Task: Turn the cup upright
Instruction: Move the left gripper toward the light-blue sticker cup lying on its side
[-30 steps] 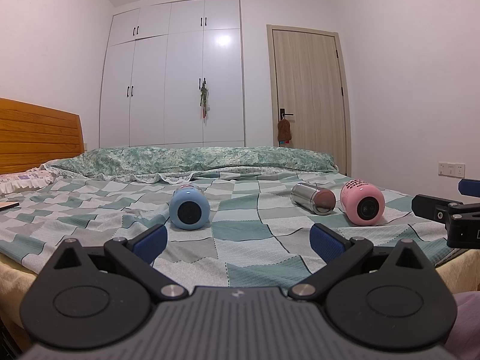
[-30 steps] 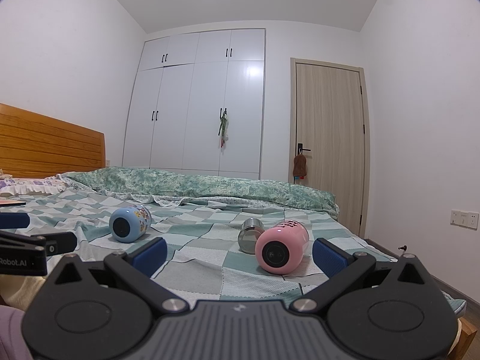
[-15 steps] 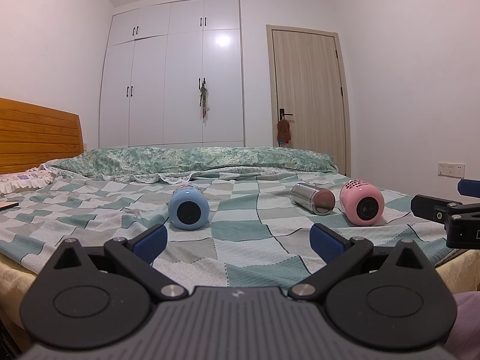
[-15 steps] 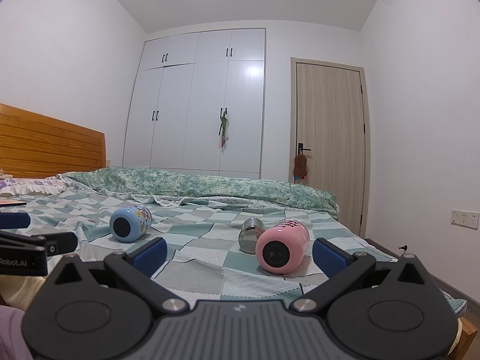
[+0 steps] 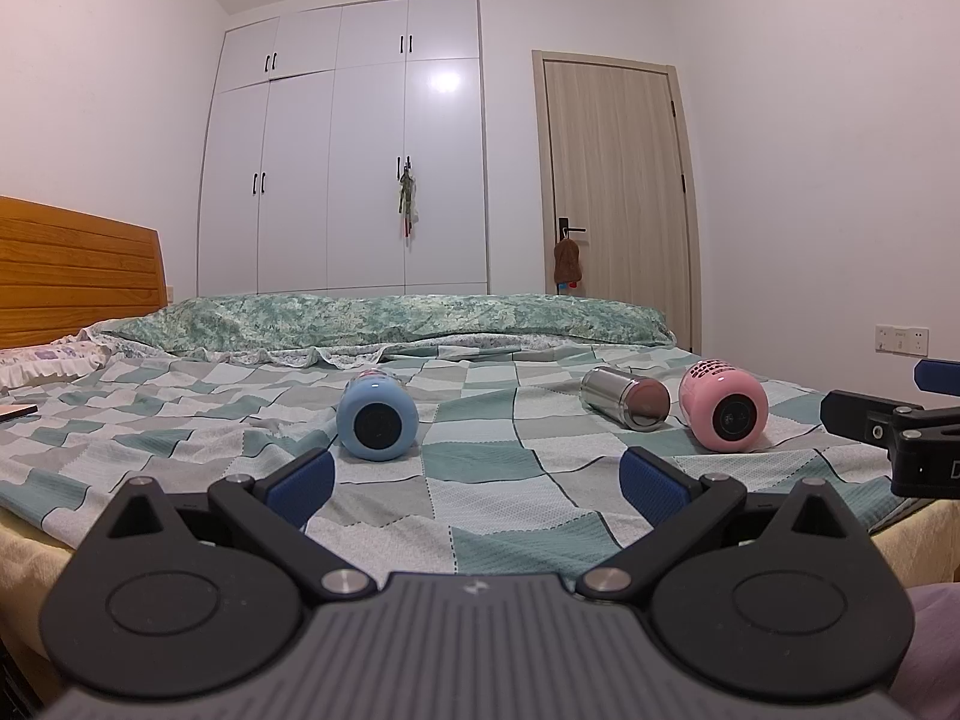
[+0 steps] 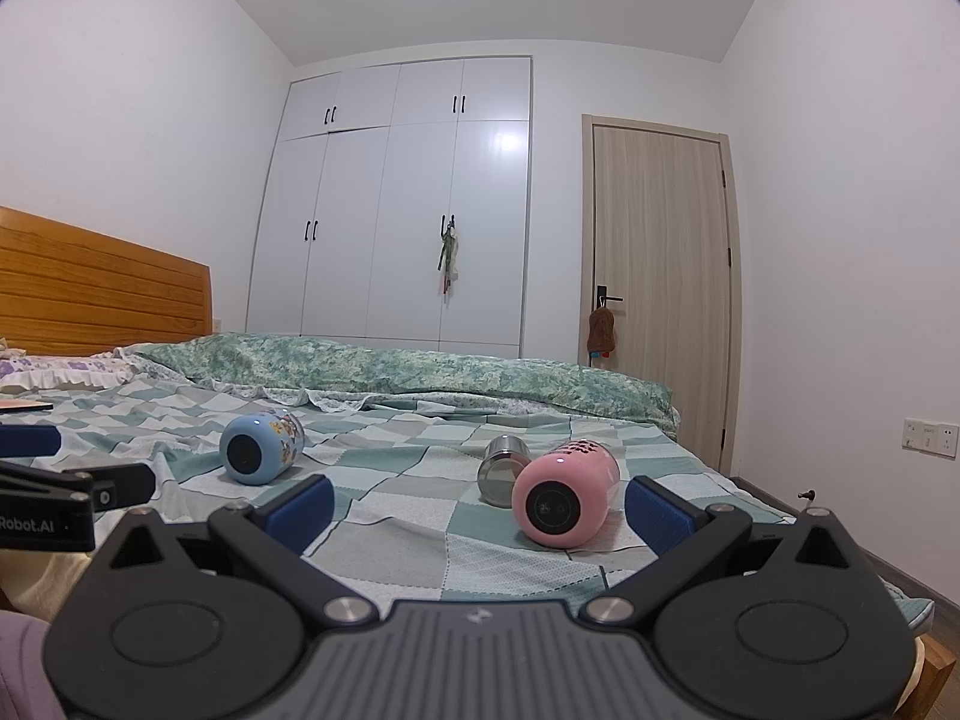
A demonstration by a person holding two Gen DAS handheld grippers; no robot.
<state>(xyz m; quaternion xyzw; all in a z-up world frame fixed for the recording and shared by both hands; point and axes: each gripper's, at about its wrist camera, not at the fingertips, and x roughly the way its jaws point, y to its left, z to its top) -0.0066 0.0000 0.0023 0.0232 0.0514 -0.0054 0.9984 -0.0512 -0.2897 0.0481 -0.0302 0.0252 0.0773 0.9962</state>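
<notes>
blue cup (image 5: pixel 377 416), steel cup (image 5: pixel 625 397), pink cup (image 5: pixel 723 405) lying sideways (contents unseen) | left gripper (image 5: pixel 474 483), right gripper (image 6: pixel 477 507) agape, empty

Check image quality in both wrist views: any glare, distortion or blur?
Left wrist: ceiling-light glare on the wardrobe, fisheye bending of the walls, dark corner vignette; blue cup sharp. Right wrist: the same glare on the wardrobe, darker corners; pink cup sharp.

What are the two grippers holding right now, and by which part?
Nothing. The left gripper and right gripper both have open, empty jaws.
</notes>
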